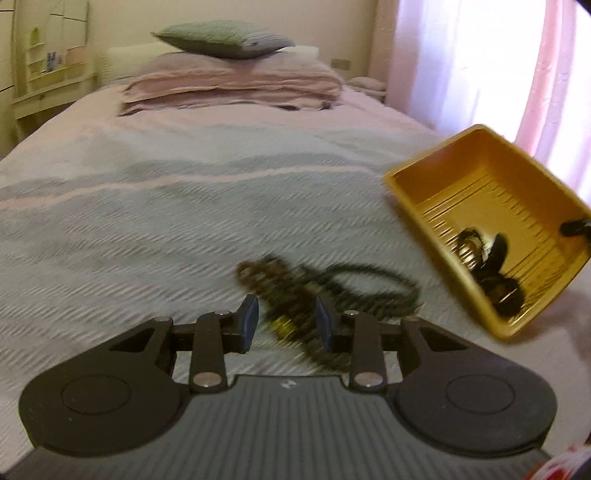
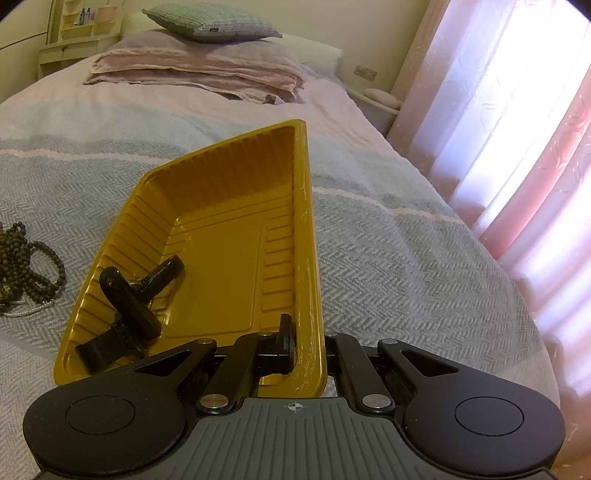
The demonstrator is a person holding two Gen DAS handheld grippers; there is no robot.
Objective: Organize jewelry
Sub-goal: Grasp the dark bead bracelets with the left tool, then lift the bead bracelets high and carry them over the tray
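A heap of dark bead necklaces (image 1: 317,291) lies on the grey herringbone bedspread, blurred in the left wrist view. My left gripper (image 1: 287,321) hovers just in front of it, jaws apart, blue pads clear of the beads. A yellow plastic tray (image 1: 480,184) sits to its right, tilted, with dark jewellery pieces (image 1: 487,266) in its low corner. In the right wrist view my right gripper (image 2: 306,339) is shut on the tray (image 2: 229,236) at its near right wall. Black pieces (image 2: 129,306) rest in the tray's left corner. The beads (image 2: 26,266) lie at the far left.
A folded pink blanket (image 2: 199,74) with a grey pillow (image 2: 210,22) on top lies at the head of the bed. Pink curtains (image 2: 517,129) hang along the right, past the bed's edge. A pale shelf unit (image 1: 48,74) stands at the back left.
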